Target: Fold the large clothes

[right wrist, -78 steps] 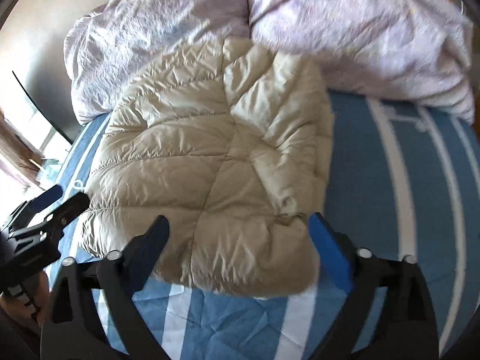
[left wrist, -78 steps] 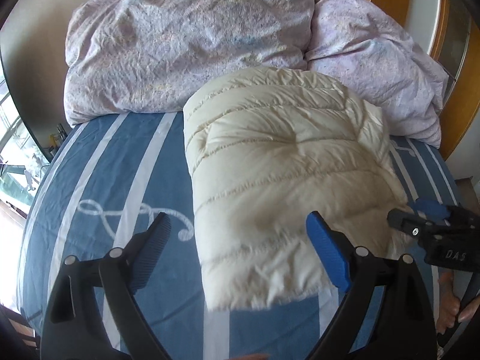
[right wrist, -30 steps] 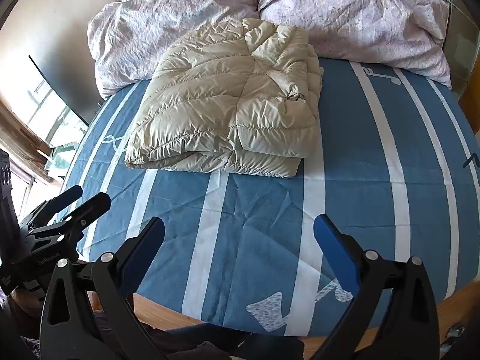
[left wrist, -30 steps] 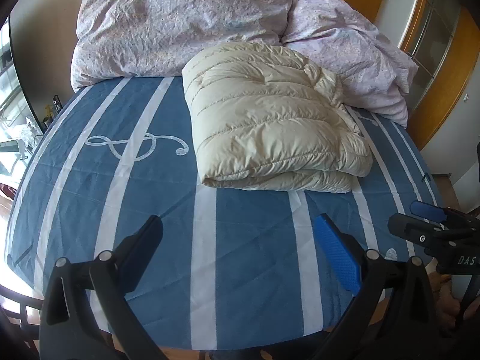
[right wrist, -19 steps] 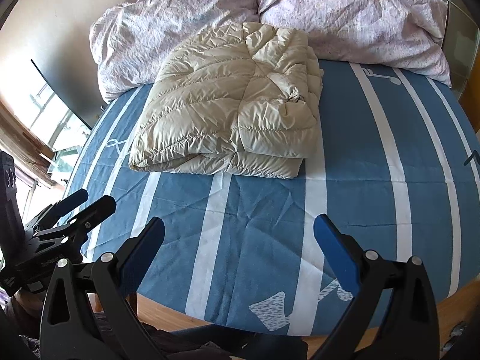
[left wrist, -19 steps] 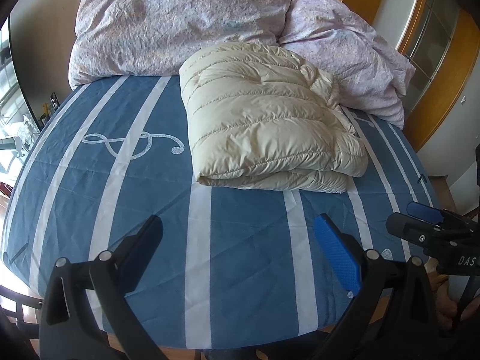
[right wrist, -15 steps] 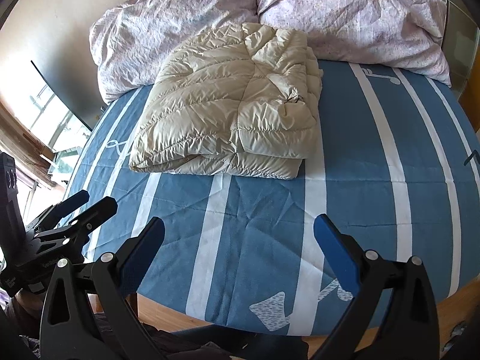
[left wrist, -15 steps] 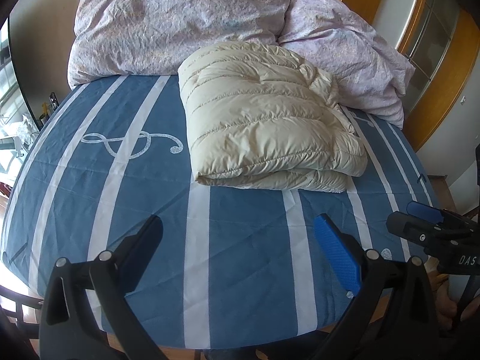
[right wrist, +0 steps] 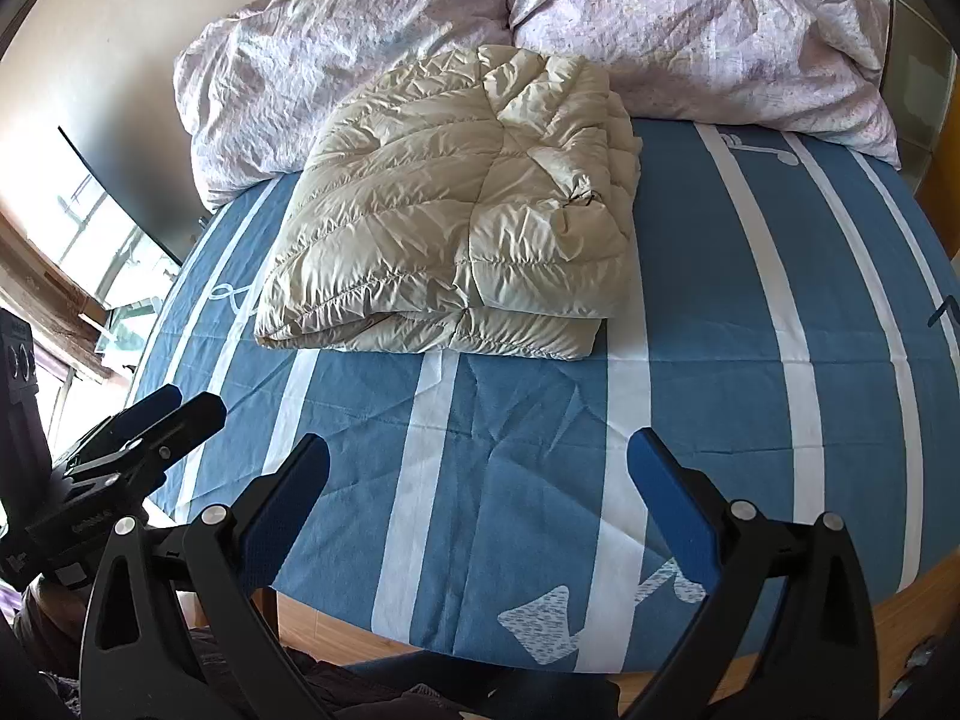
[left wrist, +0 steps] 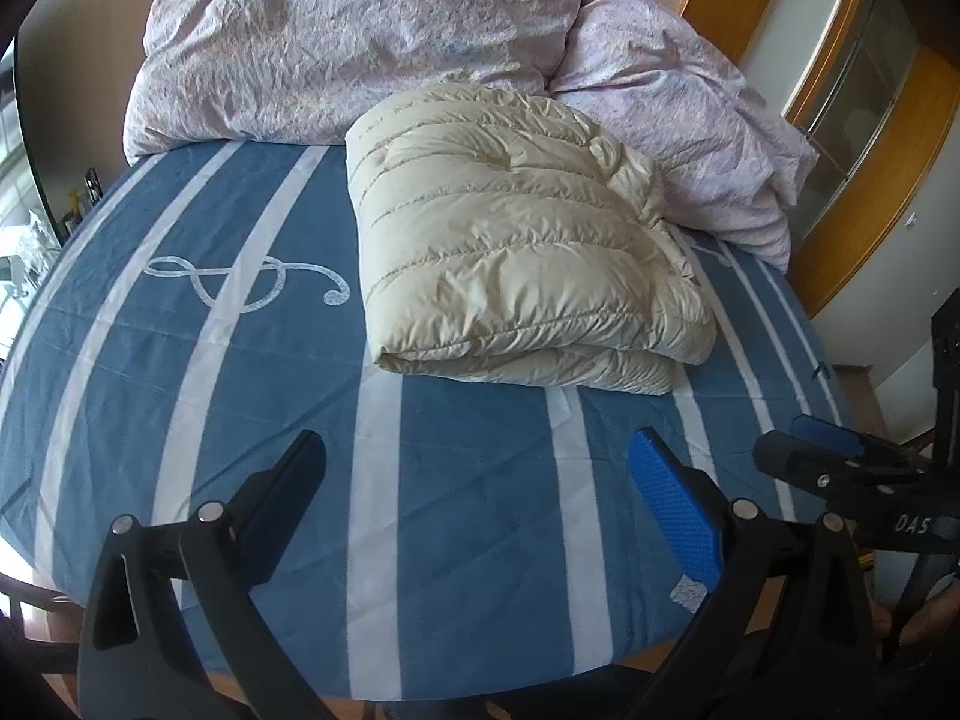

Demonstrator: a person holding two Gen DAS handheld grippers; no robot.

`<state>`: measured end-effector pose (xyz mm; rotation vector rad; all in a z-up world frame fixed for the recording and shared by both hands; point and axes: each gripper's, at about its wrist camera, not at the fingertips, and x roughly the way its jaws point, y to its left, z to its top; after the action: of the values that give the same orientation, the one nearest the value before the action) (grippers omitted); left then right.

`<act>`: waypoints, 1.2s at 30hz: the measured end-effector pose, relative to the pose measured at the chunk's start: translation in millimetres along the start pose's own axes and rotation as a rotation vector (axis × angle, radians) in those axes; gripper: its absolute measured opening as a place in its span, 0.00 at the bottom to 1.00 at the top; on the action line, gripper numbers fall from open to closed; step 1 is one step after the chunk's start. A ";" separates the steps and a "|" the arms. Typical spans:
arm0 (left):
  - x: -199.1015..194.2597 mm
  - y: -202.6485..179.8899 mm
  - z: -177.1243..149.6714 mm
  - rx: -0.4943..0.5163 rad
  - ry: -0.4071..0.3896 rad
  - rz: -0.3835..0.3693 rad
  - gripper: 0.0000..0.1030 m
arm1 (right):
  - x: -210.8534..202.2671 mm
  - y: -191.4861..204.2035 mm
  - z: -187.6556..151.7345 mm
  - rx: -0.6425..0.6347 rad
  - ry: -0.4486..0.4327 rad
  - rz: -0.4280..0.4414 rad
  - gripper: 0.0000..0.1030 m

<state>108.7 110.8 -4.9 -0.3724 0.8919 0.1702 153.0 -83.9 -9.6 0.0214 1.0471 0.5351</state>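
Lying folded into a compact bundle on the bed, the cream down jacket looks finished; both hand-held grippers, left and right, are hanging released, holding nothing.

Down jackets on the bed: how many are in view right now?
1. A single cream down jacket, folded into a bundle, lies on the blue striped bedsheet against the lilac duvet. Both grippers are open and away from it. Nothing else shows, though the duvet could hide more.
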 end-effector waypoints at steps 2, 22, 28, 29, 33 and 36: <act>-0.6 1.2 0.2 -0.007 -0.001 -0.017 0.98 | -0.3 -0.1 0.4 -0.003 0.000 0.000 0.98; -0.8 -5.0 -0.2 0.013 0.007 -0.069 0.97 | 0.4 -0.4 -0.7 0.005 0.004 0.000 0.98; -0.9 -4.9 -0.4 0.012 0.012 -0.060 0.97 | 0.5 0.3 -0.7 0.006 0.004 -0.002 0.98; -0.5 -4.8 -0.3 0.012 0.014 -0.059 0.97 | 0.5 0.3 -0.7 0.007 0.004 -0.002 0.98; -0.3 -5.1 -0.4 0.015 0.014 -0.057 0.97 | 0.9 0.3 -2.0 0.005 0.007 0.001 0.98; 0.0 -5.1 -0.7 0.013 0.015 -0.057 0.97 | 1.0 0.3 -1.7 0.004 0.006 0.001 0.98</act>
<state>109.7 105.7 -4.0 -0.3868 0.8959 0.1086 151.8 -83.7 -11.2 0.0235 1.0543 0.5340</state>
